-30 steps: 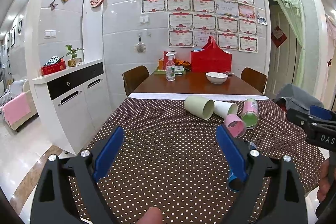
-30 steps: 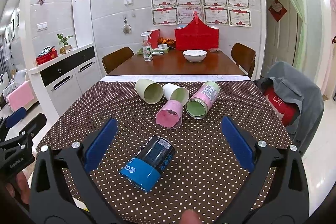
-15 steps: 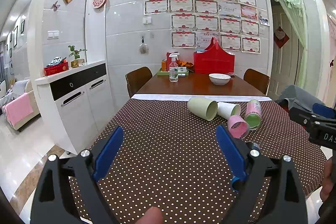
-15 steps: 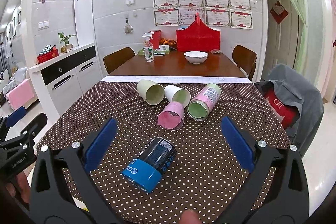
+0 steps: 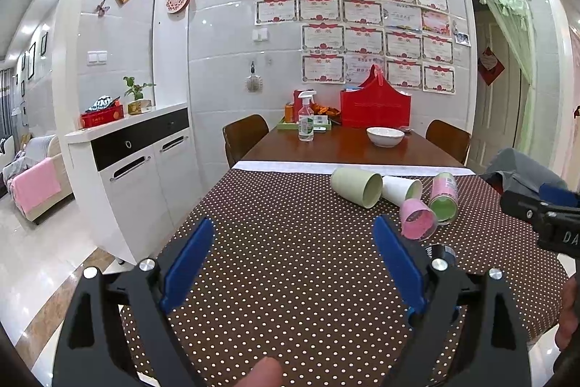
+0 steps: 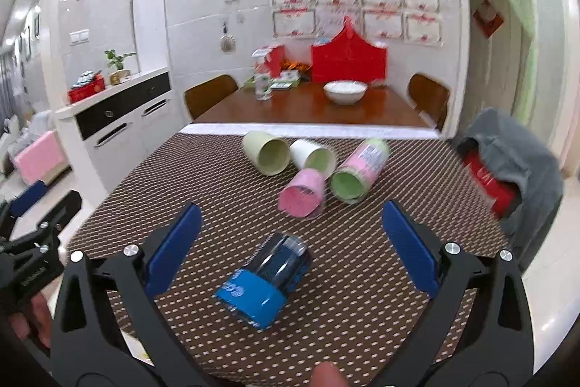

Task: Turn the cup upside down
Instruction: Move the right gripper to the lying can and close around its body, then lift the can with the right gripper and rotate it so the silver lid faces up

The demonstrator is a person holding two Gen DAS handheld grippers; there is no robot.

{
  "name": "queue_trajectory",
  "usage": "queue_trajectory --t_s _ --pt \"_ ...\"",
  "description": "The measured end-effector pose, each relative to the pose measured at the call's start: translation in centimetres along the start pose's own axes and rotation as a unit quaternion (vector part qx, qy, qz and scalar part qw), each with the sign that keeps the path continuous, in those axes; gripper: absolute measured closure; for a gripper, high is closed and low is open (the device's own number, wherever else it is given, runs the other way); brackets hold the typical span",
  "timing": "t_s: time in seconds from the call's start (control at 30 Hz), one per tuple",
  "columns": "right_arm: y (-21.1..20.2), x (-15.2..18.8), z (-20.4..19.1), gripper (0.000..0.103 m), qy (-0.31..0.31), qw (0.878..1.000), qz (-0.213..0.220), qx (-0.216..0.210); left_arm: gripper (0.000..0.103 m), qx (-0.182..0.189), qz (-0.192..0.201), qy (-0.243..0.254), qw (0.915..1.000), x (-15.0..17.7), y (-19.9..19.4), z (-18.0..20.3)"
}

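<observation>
Several cups lie on their sides on the brown polka-dot tablecloth (image 6: 362,278). A blue and black cup (image 6: 264,278) lies nearest, between and just beyond my right gripper's open fingers. Farther off lie a pink cup (image 6: 302,193), a pale green cup (image 6: 266,153), a white cup (image 6: 313,156) and a pink-and-green cup (image 6: 357,171). My right gripper (image 6: 290,242) is open and empty. My left gripper (image 5: 293,260) is open and empty over the cloth, left of the cups; the pink cup (image 5: 417,218) and pale green cup (image 5: 357,186) show beyond it.
Beyond the cloth the wooden table (image 5: 344,147) carries a white bowl (image 5: 385,136), a spray bottle (image 5: 306,118) and a red box (image 5: 375,106). A white cabinet (image 5: 134,165) stands left. A chair with a grey jacket (image 6: 507,169) stands at the right edge.
The right gripper has moved forward and down toward the blue cup, its view now blurred. The left gripper has drifted slightly. No cup has moved.
</observation>
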State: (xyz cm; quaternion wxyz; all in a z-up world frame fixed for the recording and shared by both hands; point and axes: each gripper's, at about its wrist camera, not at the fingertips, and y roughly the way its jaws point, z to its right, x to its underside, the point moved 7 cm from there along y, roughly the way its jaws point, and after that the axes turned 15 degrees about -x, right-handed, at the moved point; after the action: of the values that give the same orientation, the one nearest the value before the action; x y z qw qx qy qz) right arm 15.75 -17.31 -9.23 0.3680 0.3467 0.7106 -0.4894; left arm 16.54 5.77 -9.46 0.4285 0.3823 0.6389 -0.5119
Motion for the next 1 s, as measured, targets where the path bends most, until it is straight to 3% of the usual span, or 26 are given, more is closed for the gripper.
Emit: queue_trajectory --t_s 0.2,0.4,0.77,1.0 --pt "3.9 1.2 2.6 0.005 0.088 0.993 -0.076 -0.035 0.015 -0.003 -0.005 0.003 1.0 0.7 0.6 0.1" --pt "8.6 4.0 4.3 0.005 0.156 0.973 -0.162 -0.043 0.015 -0.004 -0.012 0.006 0.9999 1.7 1.3 0.0" --pt "13.2 7.2 5.6 0.007 0.233 0.941 -0.24 -0.047 0.015 -0.004 -0.033 0.011 0.9994 3.2 3.3 -0.5" --pt "15.4 7.9 5.5 0.029 0.257 0.922 -0.286 -0.049 0.015 -0.002 -0.038 0.017 0.9991 3.9 3.6 -0.1"
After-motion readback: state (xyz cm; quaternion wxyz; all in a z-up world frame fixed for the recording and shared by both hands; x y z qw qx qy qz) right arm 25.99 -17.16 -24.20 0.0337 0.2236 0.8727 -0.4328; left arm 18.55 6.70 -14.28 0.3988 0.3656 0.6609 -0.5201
